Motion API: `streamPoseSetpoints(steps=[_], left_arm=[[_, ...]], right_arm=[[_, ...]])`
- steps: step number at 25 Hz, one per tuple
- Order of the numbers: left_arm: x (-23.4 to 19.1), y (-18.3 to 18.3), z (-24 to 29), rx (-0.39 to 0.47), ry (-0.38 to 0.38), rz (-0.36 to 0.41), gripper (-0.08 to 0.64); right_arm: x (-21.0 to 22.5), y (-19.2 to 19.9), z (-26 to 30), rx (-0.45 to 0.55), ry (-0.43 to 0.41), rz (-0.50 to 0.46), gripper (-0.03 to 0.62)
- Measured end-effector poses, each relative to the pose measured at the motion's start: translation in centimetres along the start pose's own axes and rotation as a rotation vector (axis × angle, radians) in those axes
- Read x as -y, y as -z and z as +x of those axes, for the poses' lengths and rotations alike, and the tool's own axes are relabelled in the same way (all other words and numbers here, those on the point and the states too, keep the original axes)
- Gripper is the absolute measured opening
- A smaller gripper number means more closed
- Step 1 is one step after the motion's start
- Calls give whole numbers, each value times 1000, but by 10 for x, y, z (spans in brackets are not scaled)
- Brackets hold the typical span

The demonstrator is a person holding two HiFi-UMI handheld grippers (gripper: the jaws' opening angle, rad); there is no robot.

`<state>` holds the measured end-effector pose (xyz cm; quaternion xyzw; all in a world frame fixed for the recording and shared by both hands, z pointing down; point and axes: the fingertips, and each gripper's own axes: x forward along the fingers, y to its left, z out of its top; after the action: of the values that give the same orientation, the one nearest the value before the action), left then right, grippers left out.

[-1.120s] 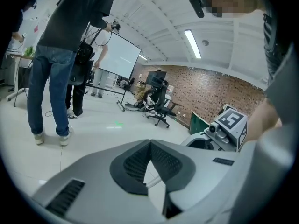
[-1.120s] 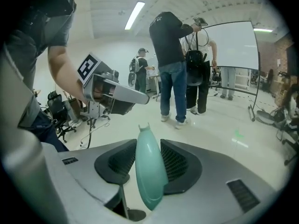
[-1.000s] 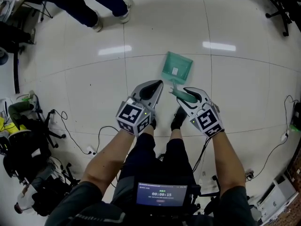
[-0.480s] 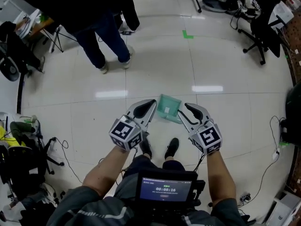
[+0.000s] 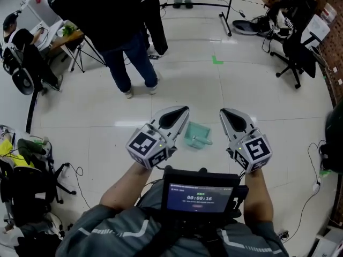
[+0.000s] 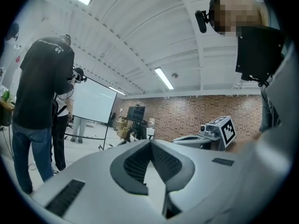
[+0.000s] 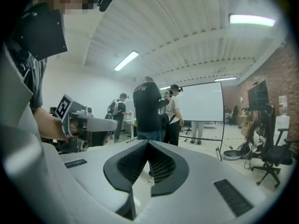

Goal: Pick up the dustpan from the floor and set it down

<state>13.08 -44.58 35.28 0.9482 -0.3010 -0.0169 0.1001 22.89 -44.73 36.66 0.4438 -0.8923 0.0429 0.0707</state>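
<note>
The green dustpan [image 5: 195, 134] lies on the white tile floor, far below and between both grippers, touched by neither. My left gripper [image 5: 182, 110] is held level at chest height, its jaws shut tip to tip with nothing in them. My right gripper [image 5: 225, 112] is beside it, also level; its jaws are closing until the tips meet, and they hold nothing. In the left gripper view the left gripper [image 6: 150, 141] points into the room, with the right gripper [image 6: 205, 136] at its side. The right gripper view shows the right gripper [image 7: 148, 141] and the left gripper [image 7: 88, 122].
A person in dark clothes [image 5: 123, 31] stands ahead on the left. Office chairs [image 5: 292, 52] stand at the right, with a green tape mark [image 5: 216, 60] on the floor. Cables and gear [image 5: 27, 165] crowd the left edge. A tablet [image 5: 201, 197] hangs at my chest.
Both grippers have risen high off the floor. The dustpan's handle was at the right gripper's jaws a second ago; now the dustpan lies alone on the floor.
</note>
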Motion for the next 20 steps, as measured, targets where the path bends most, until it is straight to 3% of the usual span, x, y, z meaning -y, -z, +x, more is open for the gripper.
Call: streamPoseSetpoints(steps=[3,7,12,20], left_arm=[[2,-9,-9,10,-16,-10,34],[-3,-22,-20,37,-133,35,32],[4,-26,-29,39,-131,22,32],[57,-34,-8,25,-167,65,32]], right_arm=[[-5,-17,-3,10,2,18,21],[-8,-22,-6,-14,22,-39,21],[-11,-26,-12,1,12,7,20],[3,-46,-72,7,-50,-41,21]])
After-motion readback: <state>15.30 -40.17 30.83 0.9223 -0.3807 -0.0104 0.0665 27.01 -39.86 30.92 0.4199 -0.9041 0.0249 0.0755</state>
